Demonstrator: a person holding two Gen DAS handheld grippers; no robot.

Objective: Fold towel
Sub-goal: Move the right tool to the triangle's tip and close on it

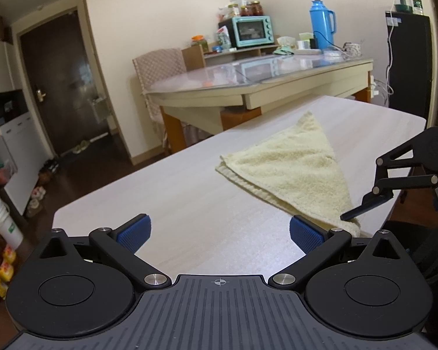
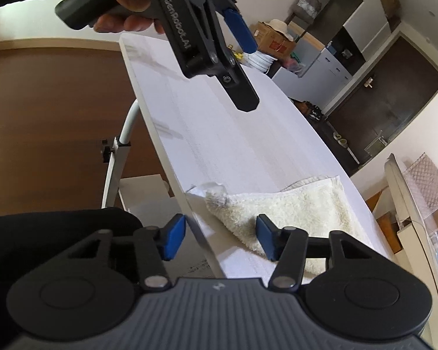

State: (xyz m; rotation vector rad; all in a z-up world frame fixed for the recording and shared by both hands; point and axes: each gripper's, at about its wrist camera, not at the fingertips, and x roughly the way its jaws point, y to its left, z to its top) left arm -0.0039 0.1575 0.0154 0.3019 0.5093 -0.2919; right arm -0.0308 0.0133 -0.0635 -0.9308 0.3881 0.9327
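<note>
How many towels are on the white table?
1. A pale yellow towel, folded into a triangle, lies near the table's edge, its tip between the right hand-held gripper's pads. Nothing else lies on the visible tabletop.

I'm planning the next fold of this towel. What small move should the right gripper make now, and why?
Probably close the right gripper on the towel corner at the table edge: its open jaws straddle that corner, pads not yet pressing.
</note>
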